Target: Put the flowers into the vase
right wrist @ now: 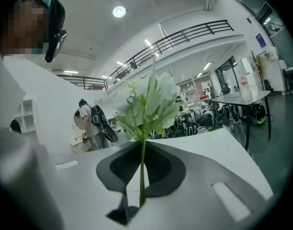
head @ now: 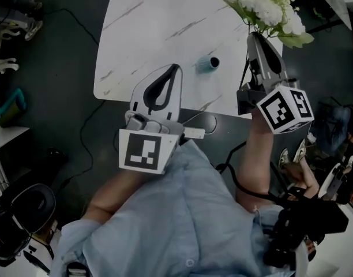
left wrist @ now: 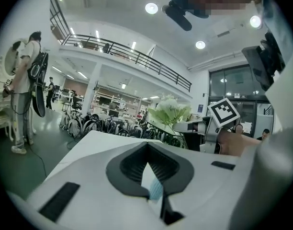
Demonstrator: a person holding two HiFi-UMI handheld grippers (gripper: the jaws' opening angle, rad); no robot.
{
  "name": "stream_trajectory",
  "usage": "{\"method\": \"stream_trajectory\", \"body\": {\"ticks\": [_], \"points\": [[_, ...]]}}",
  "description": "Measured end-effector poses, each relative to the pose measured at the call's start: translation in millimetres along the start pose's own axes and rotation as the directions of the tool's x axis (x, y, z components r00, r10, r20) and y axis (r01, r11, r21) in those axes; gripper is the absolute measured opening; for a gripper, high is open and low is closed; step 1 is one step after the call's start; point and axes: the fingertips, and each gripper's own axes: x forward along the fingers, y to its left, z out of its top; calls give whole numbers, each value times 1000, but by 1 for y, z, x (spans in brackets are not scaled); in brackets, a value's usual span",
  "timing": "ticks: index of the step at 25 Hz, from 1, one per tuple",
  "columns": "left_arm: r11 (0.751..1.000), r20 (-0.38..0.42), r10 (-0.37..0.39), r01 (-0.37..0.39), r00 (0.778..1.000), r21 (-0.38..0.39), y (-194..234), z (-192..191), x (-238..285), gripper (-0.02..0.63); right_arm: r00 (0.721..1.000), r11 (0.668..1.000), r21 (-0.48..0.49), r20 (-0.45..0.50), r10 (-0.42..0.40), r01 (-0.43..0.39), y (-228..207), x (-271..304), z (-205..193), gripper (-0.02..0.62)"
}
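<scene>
A bunch of white flowers (head: 266,7) with green leaves is held up above the far right of the white marble table (head: 147,27). My right gripper (head: 254,36) is shut on its thin green stem (right wrist: 142,171), and the blooms (right wrist: 146,97) stand upright past the tips of my right gripper (right wrist: 142,143). A small blue vase (head: 207,63) sits on the table between the two grippers. My left gripper (head: 175,68) hovers just left of it over the table's near edge, jaws shut with nothing held. A bit of the blue vase (left wrist: 156,189) shows through the pad gap behind my left gripper (left wrist: 147,145).
The table's near edge (head: 136,100) lies under the left gripper, with dark floor and cables (head: 87,131) around it. A person with a backpack (left wrist: 27,80) stands far left. Bicycles (left wrist: 98,123) line the hall beyond. Another table (right wrist: 242,97) stands at right.
</scene>
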Motion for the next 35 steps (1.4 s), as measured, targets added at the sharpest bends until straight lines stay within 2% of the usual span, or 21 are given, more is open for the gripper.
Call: {"method": "stream_trajectory", "body": {"ticks": [4,11,19,28,35], "points": [[999,21,38,-38,999,-17,19,10,-3,5,996,998,-14,58,69,-68,21,18,21,15],[997,35,72,-71,997,-27,27,10,-8,5,982,990,-17,124,141,-140,37,23,29,15],[994,36,101,-100,994,-32,42,6,-8,5,940,967,-71,225,255,-245,64,29,44,15],[994,15,103,-102,995,-47,47,6,-7,5,924,960,-59,260,280,-275,68,31,44,15],[994,3,95,-95,995,-52,51,3,-3,5,909,950,-96,278,312,-297,74,33,47,15]]}}
